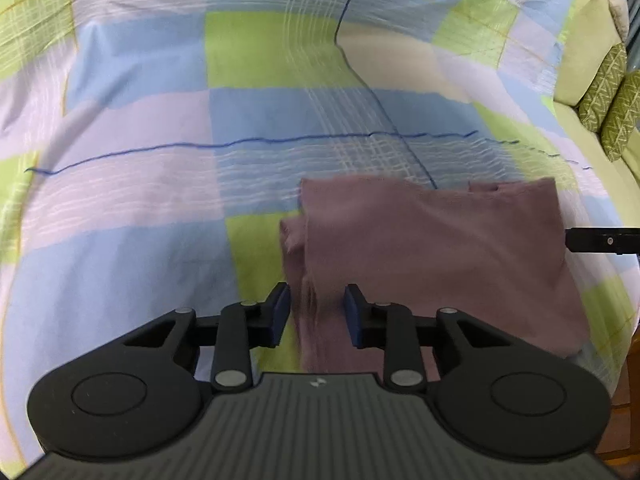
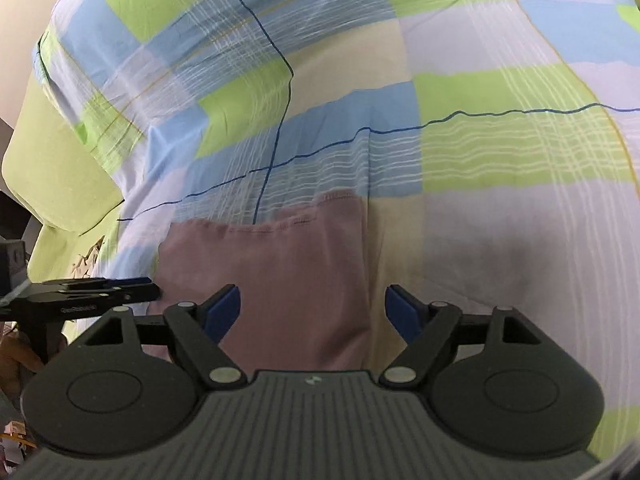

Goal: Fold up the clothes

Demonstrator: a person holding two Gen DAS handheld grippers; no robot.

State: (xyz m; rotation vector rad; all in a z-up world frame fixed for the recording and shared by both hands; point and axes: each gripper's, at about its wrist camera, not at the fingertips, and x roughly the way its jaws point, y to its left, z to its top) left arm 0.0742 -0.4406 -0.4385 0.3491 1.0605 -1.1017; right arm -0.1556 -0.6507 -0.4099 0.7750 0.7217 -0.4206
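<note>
On the checked bedspread (image 1: 160, 128), near its front edge, the mauve garment (image 1: 432, 248) lies already doubled over into a rough rectangle, one stitched hem facing away across the bed and a loose flap poking out at its left side. The left gripper (image 1: 316, 312) hangs over that left edge with a bunched fold of the cloth running up between its blue pads; the jaws stand fairly narrow, but with the blur I cannot tell whether they actually pinch the fabric or only straddle it. The right gripper (image 2: 312, 312) is spread wide above the garment's right half, its pads clear of the cloth, holding nothing. To my eye the two tools are set at opposite sides so that each can take an edge for the next fold, or press the stack flat. A green cushioned seat (image 1: 580, 80) with patterned pillows (image 1: 608, 96) borders the spread on one side, well apart from the work.
</note>
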